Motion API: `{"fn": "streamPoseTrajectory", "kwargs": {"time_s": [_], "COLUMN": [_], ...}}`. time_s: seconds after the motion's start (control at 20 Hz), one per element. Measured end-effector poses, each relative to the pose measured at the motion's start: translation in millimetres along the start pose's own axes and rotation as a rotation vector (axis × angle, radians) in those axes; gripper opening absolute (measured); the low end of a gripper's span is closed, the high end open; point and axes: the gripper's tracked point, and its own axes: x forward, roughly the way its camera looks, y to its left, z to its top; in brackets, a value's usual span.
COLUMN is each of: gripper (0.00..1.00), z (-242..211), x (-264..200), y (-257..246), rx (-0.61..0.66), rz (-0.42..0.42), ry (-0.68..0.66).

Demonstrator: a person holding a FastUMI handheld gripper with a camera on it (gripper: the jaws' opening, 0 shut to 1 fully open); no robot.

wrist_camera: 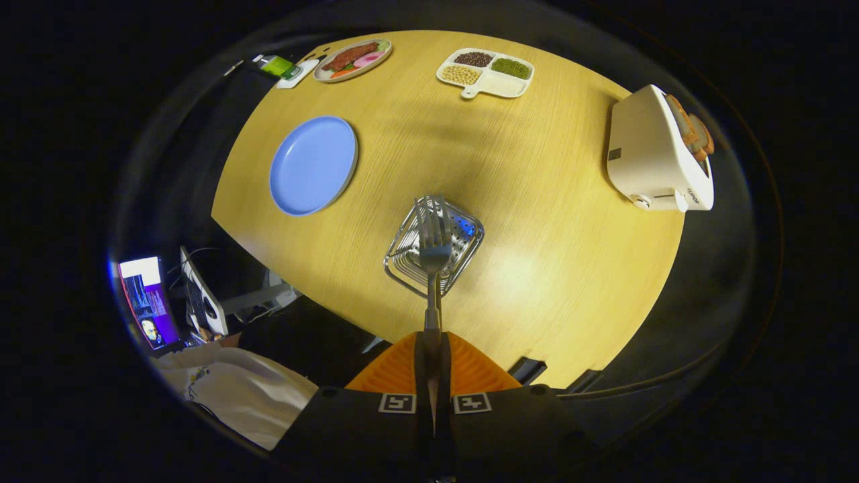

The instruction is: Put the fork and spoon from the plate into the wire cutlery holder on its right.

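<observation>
Gripper fingers clamped on fork handle, jaws narrow. Fork tines point away, over wire holder just ahead on table. Blue plate far left of holder. Toaster far right.

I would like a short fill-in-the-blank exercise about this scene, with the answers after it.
1. The claw is shut on the handle of a ____.
2. The fork's tines hang over the wire cutlery ____.
3. The blue plate beside the holder is ____.
4. Slices of bread stand in the white ____ beyond the holder.

Missing words: fork; holder; empty; toaster
</observation>
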Motion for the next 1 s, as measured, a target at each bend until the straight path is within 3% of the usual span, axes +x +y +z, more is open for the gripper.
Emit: {"fn": "streamPoseTrajectory", "kwargs": {"time_s": [0.35,1.0], "gripper": [0.06,0.07], "z": [-4.2,5.8], "x": [18.0,31.5], "y": [-11.7,-18.0], "rx": [-0.078,-0.024], "rz": [0.009,0.064], "ry": [0.186,0.262]}}
